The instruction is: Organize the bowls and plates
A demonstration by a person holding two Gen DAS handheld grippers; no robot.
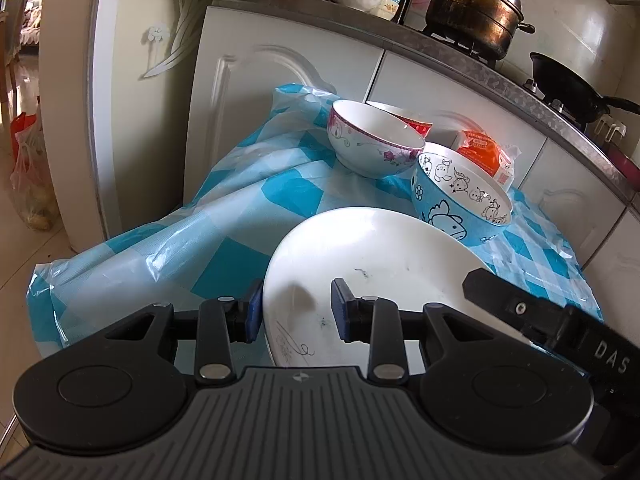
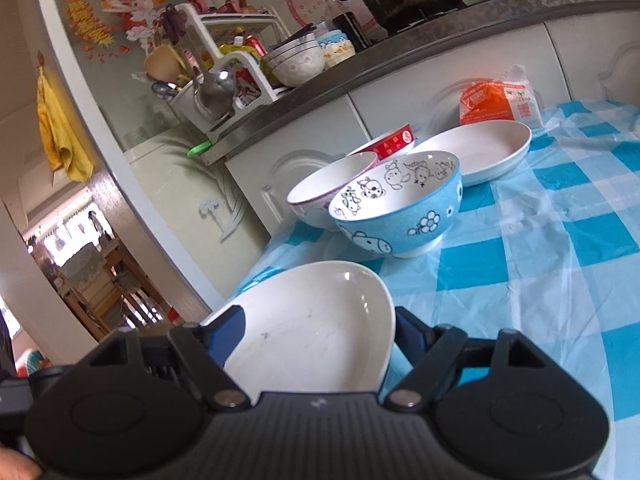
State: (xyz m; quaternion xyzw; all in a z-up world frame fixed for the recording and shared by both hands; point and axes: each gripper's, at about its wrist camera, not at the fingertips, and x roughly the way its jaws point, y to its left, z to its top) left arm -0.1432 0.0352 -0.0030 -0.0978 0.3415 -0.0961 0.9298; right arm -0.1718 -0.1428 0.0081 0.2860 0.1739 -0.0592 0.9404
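A white plate (image 1: 372,268) lies near the table's front edge; it also shows in the right wrist view (image 2: 316,320). My left gripper (image 1: 296,312) is open, one pad left of the plate's rim and one pad above the plate. My right gripper (image 2: 320,332) straddles the plate's near rim, one finger on each side; grip unclear. A blue cartoon bowl (image 1: 460,204) (image 2: 400,208), a white floral bowl (image 1: 372,140) (image 2: 324,188) and a red-rimmed bowl (image 2: 390,144) stand behind. A second white plate (image 2: 476,152) lies farther back.
The table carries a blue-and-white checked plastic cloth (image 2: 540,240). An orange-and-white packet (image 2: 496,100) stands by the cabinet. Above, the counter (image 2: 400,64) holds a pot, stacked bowls and a utensil rack. A doorway is at the left.
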